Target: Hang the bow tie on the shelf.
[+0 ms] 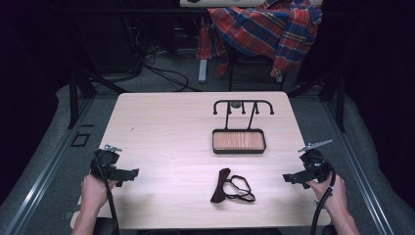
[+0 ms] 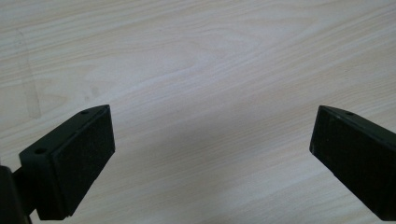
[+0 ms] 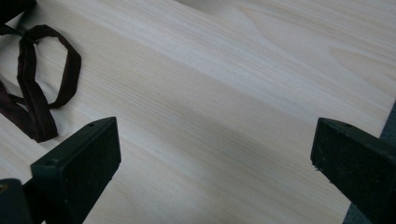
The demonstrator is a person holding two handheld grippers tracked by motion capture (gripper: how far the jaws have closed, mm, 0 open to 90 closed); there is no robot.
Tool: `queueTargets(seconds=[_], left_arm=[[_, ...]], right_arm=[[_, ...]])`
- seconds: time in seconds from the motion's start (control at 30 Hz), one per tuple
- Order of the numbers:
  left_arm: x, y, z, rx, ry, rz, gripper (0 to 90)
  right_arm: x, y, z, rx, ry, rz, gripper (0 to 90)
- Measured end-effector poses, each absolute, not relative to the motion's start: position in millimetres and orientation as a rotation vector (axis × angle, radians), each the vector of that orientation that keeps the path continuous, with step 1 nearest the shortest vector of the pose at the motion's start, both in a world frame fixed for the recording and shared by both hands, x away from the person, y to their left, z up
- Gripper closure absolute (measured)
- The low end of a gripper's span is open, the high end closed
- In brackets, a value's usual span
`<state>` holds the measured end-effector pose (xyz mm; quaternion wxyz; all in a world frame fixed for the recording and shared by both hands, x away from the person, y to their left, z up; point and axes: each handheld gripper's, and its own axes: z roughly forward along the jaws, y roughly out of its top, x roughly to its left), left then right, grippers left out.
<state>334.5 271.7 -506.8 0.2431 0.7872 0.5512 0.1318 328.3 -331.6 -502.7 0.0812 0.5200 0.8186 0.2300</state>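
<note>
A dark maroon strap with thin looped bands (image 1: 231,186) lies on the pale wooden table (image 1: 166,132), near its front edge. Behind it stands a small black rack (image 1: 243,105) with hooks over a wood-bottomed tray (image 1: 239,141). My left gripper (image 1: 131,175) rests at the table's front left, jaws wide apart over bare wood (image 2: 210,140), nothing between them. My right gripper (image 1: 289,178) is at the front right, also open and empty (image 3: 215,154). In the right gripper view the strap's loops (image 3: 35,88) lie ahead, off to the left of the jaws.
A plaid shirt (image 1: 266,27) hangs over a chair behind the table. Cables (image 1: 161,73) run across the grey floor beyond the far edge. Metal rails (image 1: 44,166) flank the table on both sides.
</note>
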Motion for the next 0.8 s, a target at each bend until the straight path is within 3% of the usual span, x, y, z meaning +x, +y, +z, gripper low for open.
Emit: queueTargets(seconds=[0.8], left_arm=[[336,272,-511,2.149,1.503,0.31,0.0]], right_arm=[[336,-292,-502,1.466,2.592,0.807,2.1]])
